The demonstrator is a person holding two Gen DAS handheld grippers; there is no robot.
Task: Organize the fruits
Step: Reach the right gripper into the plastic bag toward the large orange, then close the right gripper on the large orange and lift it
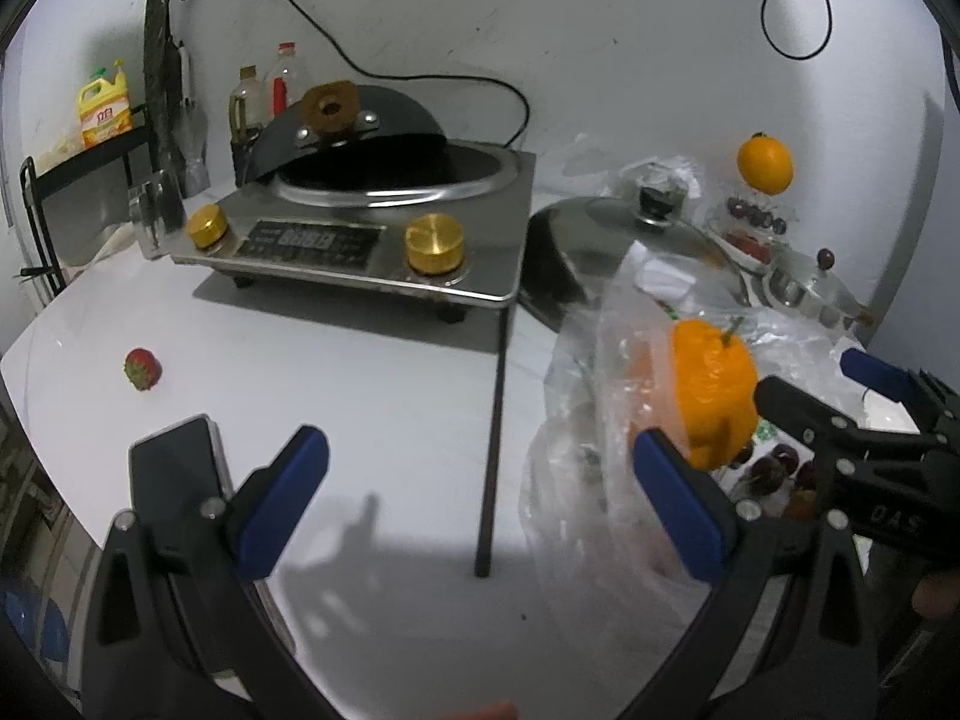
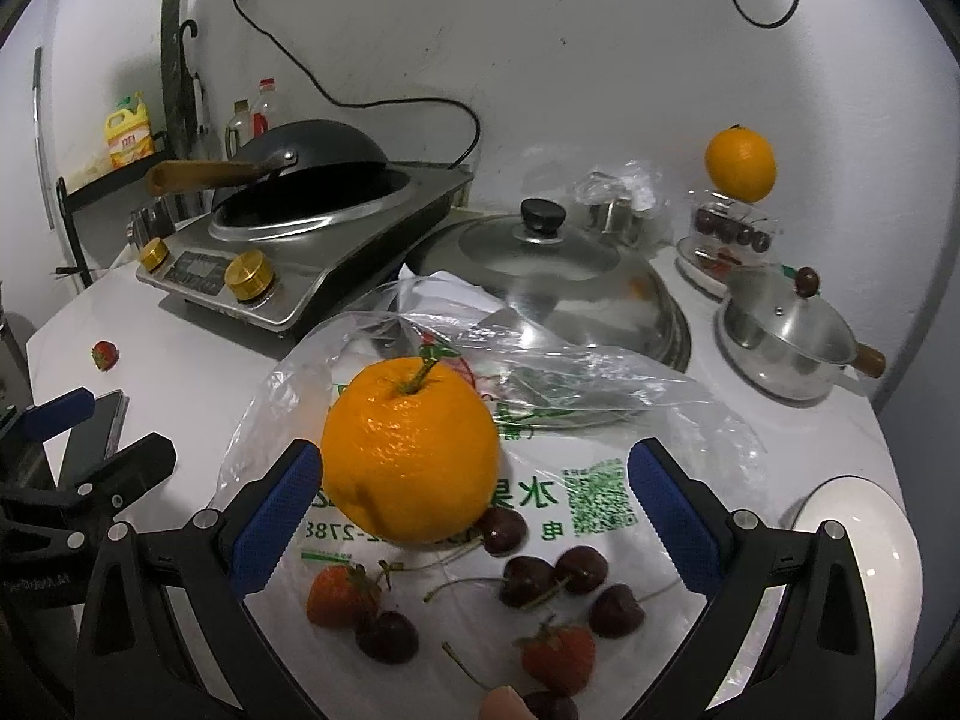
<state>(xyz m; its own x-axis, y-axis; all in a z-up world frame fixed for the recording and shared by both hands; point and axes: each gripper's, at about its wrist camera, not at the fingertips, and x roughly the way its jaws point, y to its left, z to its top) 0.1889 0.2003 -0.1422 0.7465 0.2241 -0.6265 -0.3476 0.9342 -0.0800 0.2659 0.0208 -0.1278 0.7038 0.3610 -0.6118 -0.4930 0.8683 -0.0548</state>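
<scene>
L gripper point(image 1: 480, 504) open, orange point(image 1: 711, 396) by bag point(image 1: 576, 420), strawberry point(image 1: 143, 368) apart

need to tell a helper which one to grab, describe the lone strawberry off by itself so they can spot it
Start at the steel induction cooker with two gold knobs at the back of the white counter. Come forward and left onto bare counter, near a dark phone: the lone strawberry lies there. Unlike the other strawberries, it is off the printed plastic bag, with no cherries around it.
</scene>
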